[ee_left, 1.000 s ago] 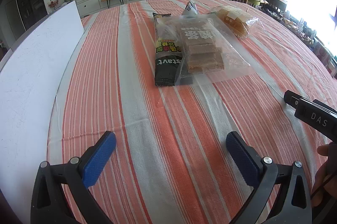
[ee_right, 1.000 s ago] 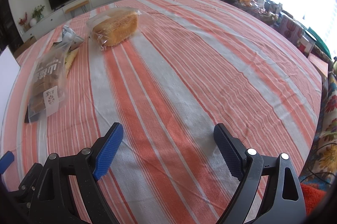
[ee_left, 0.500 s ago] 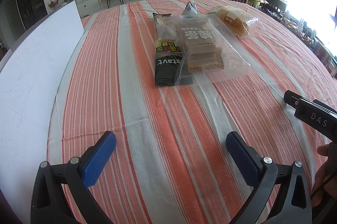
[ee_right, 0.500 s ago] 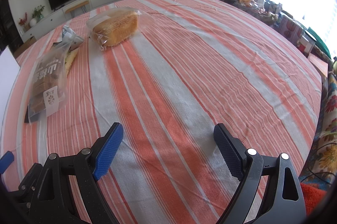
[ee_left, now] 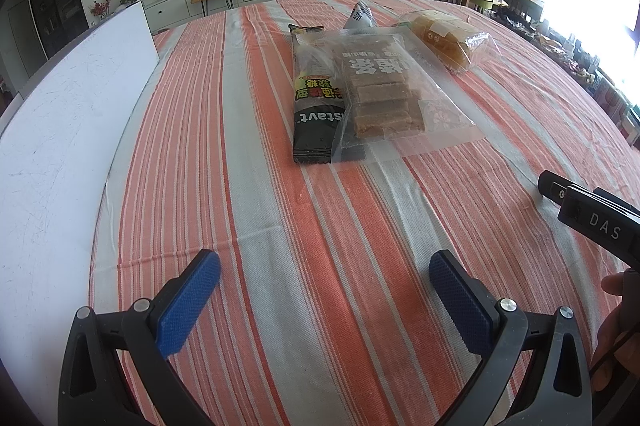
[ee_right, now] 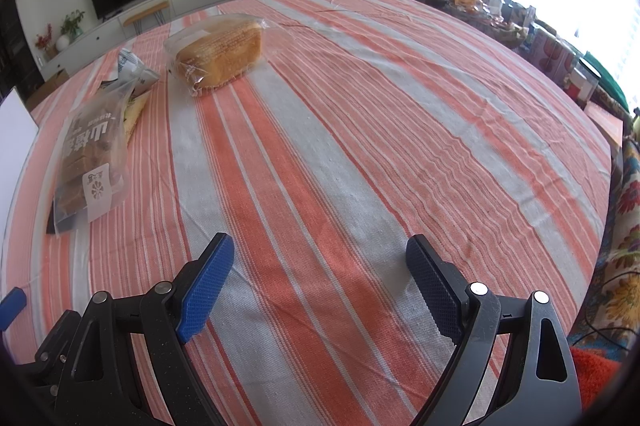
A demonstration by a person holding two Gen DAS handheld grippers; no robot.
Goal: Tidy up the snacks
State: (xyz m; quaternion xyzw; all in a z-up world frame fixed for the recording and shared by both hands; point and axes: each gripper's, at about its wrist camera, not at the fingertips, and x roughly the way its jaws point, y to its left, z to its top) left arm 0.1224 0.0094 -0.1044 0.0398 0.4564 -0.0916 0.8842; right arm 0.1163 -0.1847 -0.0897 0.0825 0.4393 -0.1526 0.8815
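On the striped tablecloth lie a clear bag of brown bars (ee_left: 380, 94) (ee_right: 90, 162), partly over a black snack packet (ee_left: 314, 106). Behind them sit a small grey sachet (ee_left: 360, 16) (ee_right: 134, 70) and a bagged loaf of bread (ee_left: 444, 40) (ee_right: 218, 52). My left gripper (ee_left: 325, 286) hovers open near the table's front, well short of the snacks, nothing between its blue pads. My right gripper (ee_right: 320, 272) is open too, over bare cloth to the right of the snacks. In the left wrist view the right gripper's black body shows at the right edge.
A white board (ee_left: 60, 130) lies along the table's left edge. The tablecloth (ee_right: 360, 106) runs wide to the right. Cluttered shelves and boxes (ee_right: 560, 54) stand past the right rim. A hand (ee_left: 616, 330) grips the right tool.
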